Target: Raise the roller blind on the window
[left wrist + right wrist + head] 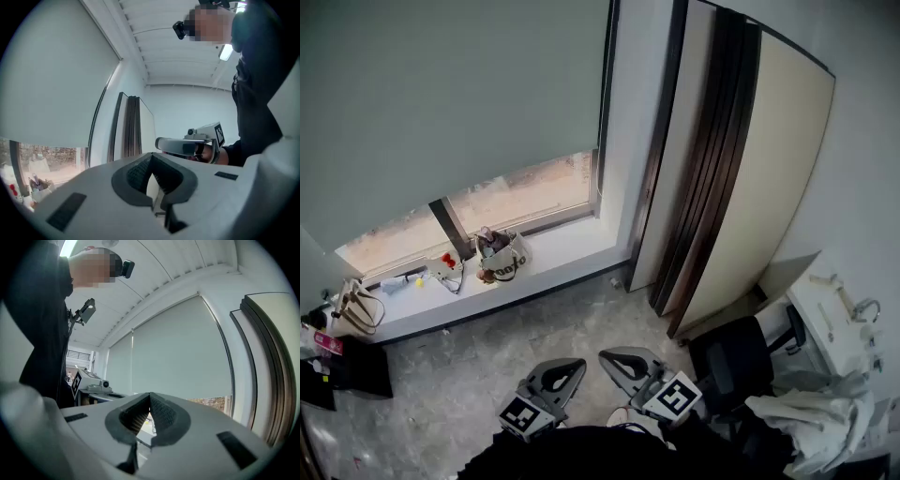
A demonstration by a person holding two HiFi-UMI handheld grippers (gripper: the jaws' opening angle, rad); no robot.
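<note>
**Open floor to the sill, clutter at the edges**

In the head view, bare floor (487,366) lies free from the left gripper (572,367) and right gripper (609,358) at lower centre up to the window sill (567,251). The roller blind (441,103) covers the upper left, with a strip of glass (525,192) open under it. A white bag (502,258) and a beige handbag (358,307) crowd the sill's left part. Leaning panels (722,169) wall off the centre right; a black chair (736,361) and a white cloth (811,412) block the lower right.
</note>
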